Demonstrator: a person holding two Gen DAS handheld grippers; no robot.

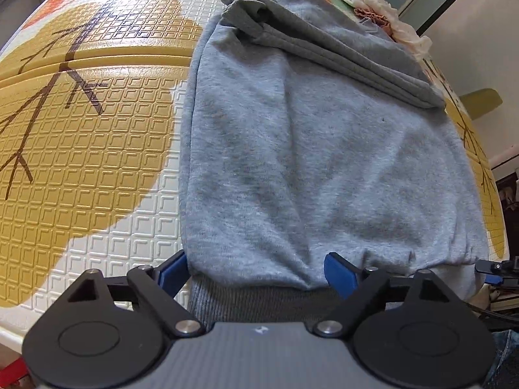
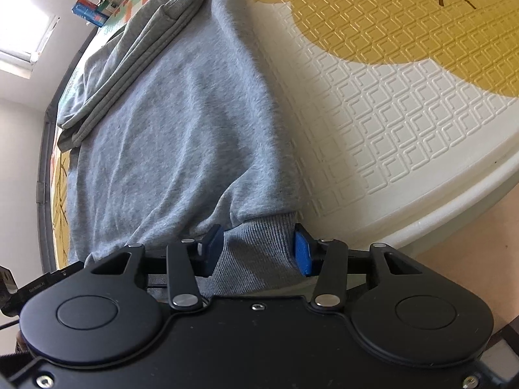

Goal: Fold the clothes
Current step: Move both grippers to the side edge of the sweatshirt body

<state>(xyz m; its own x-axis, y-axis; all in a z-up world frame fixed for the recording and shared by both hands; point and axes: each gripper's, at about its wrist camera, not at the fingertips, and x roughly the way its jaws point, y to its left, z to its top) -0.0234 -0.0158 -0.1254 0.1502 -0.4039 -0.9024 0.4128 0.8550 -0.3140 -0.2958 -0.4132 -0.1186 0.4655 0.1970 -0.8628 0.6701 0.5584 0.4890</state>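
A grey sweatshirt [image 1: 308, 162] [image 2: 168, 113] lies flat on a yellow-and-white embossed mat [image 1: 81, 162] [image 2: 405, 97]. Its sleeves [image 1: 340, 55] [image 2: 129, 55] are folded across the far end. The darker ribbed hem [image 1: 259, 301] [image 2: 259, 253] is at the near end. My left gripper [image 1: 256, 275] is open wide, its blue pads straddling the hem's left part. My right gripper [image 2: 258, 251] is open less wide, with the hem's right corner filling the gap between its pads. The right gripper's tip [image 1: 493, 269] shows at the edge of the left wrist view.
A heap of pale and floral clothes [image 1: 382, 9] sits at the mat's far end. Boxes [image 2: 89, 11] stand near a bright window. The mat's rounded near edge [image 2: 454, 201] runs just right of the hem.
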